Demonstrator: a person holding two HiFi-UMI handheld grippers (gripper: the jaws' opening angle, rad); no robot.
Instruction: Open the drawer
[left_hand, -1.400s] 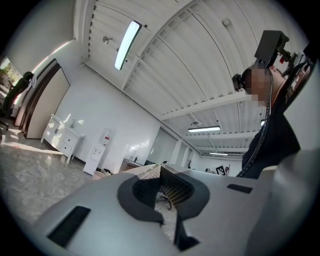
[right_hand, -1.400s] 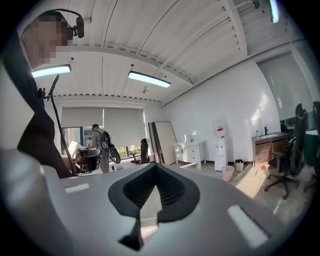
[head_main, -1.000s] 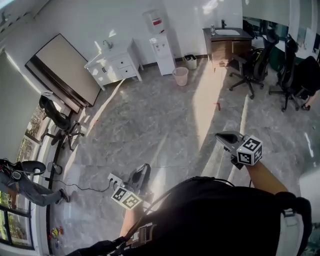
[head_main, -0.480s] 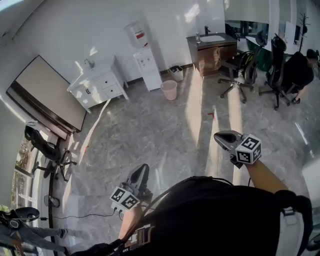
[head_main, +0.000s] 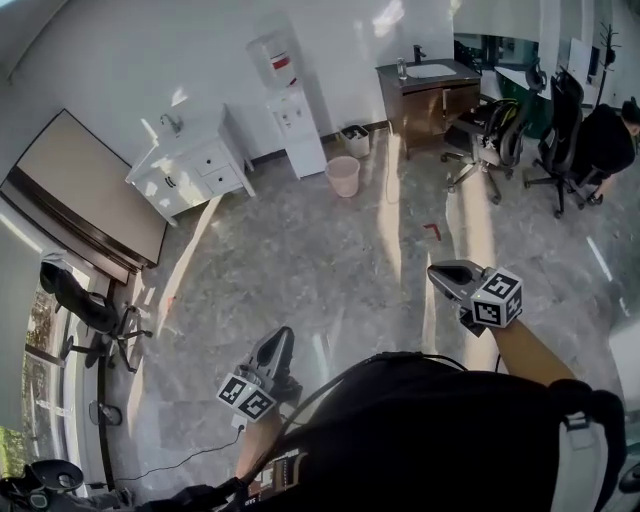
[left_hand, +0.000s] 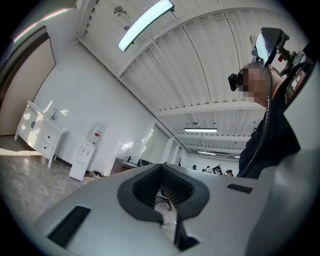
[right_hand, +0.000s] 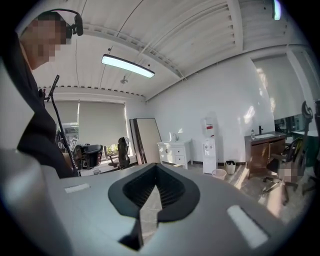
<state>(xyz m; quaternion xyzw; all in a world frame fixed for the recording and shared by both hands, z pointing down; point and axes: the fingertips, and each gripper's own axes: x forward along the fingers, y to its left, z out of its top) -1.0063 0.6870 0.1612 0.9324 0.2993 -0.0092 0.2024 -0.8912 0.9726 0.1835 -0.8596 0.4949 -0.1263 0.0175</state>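
A white cabinet with drawers (head_main: 190, 165) and a small sink on top stands against the far wall, upper left in the head view. It also shows in the left gripper view, white cabinet (left_hand: 42, 137), and in the right gripper view, white cabinet (right_hand: 175, 152); its drawers look closed. My left gripper (head_main: 275, 348) is held low over the marble floor, shut and empty. My right gripper (head_main: 445, 275) is held out at the right, also shut with nothing in it. Both are far from the cabinet, several steps of floor away.
A water dispenser (head_main: 295, 115) and a pink bin (head_main: 343, 175) stand right of the white cabinet. A brown sink cabinet (head_main: 430, 90), office chairs (head_main: 490, 140) and a seated person (head_main: 600, 150) are at the right. A large board (head_main: 85, 195) leans at the left wall.
The room has slid past in the head view as I walk toward the far wall. Both grippers keep their pose in front of me and stay shut.
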